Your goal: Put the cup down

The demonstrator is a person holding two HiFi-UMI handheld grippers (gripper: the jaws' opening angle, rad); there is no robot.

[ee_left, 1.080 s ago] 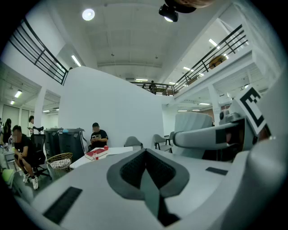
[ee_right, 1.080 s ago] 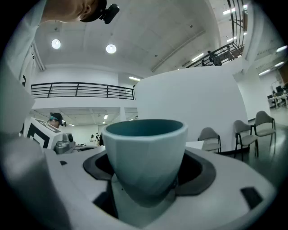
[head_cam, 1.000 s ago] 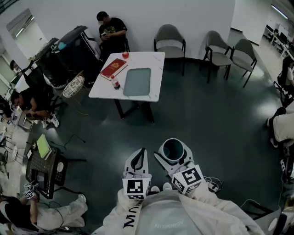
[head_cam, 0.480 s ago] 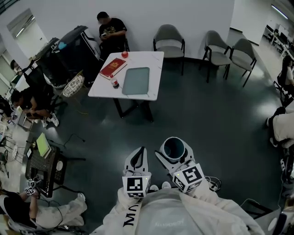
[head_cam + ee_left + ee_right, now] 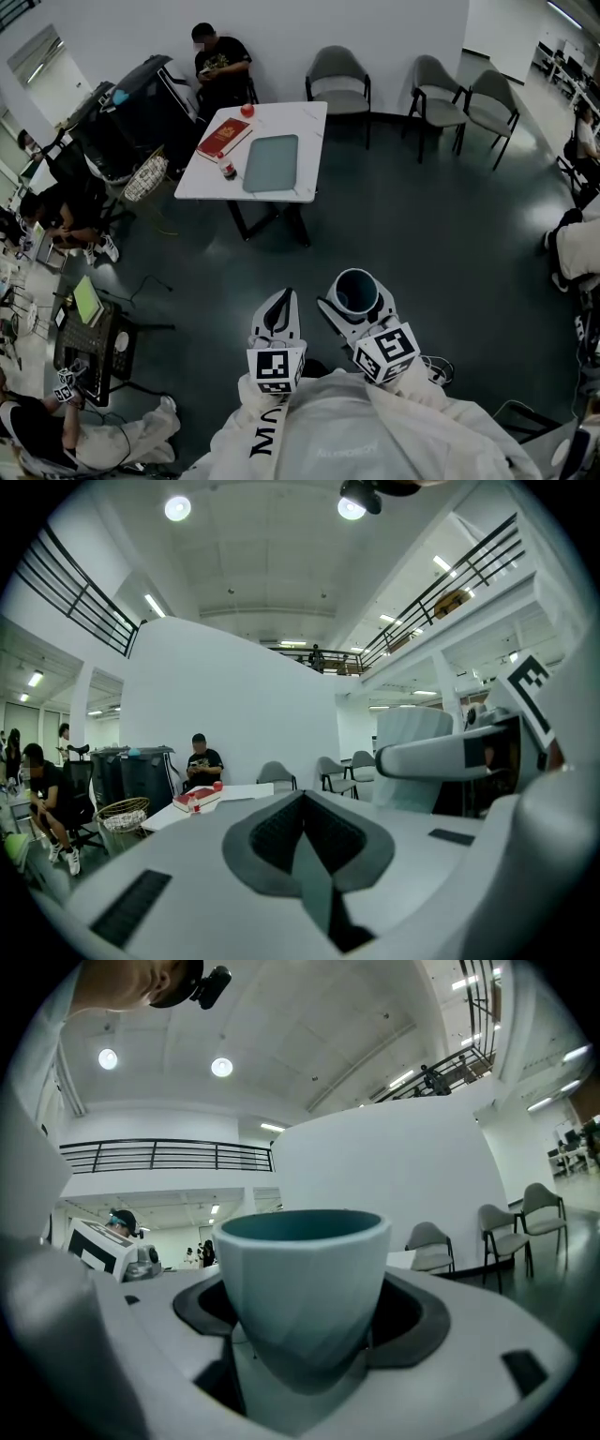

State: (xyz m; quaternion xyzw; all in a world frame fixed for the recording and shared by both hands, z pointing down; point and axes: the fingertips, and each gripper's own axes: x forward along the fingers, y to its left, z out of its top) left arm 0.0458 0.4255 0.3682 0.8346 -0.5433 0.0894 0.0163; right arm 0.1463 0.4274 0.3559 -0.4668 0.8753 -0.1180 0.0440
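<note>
A pale cup (image 5: pixel 356 292) with a dark teal inside stands upright between the jaws of my right gripper (image 5: pixel 354 302), which is shut on it; in the right gripper view the cup (image 5: pixel 305 1288) fills the middle, the jaws pressing its lower sides. My left gripper (image 5: pixel 278 316) is just left of it, shut and holding nothing; its pads (image 5: pixel 281 832) meet in the left gripper view. Both are held above the dark floor, well short of the white table (image 5: pixel 300 183). From the left gripper view the cup (image 5: pixel 412 747) shows at the right.
On the table lie a red book (image 5: pixel 223 138), a small bottle (image 5: pixel 226 169), a grey-green mat (image 5: pixel 272 163) and a red round thing (image 5: pixel 247 110). Chairs (image 5: pixel 339 82) line the back wall. People sit behind the table and at the left by a laptop stand (image 5: pixel 89 333).
My right gripper has carried the cup a little forward, toward the table. The head view has shifted slightly, so the table sits a bit further left. The left gripper has stayed in place.
</note>
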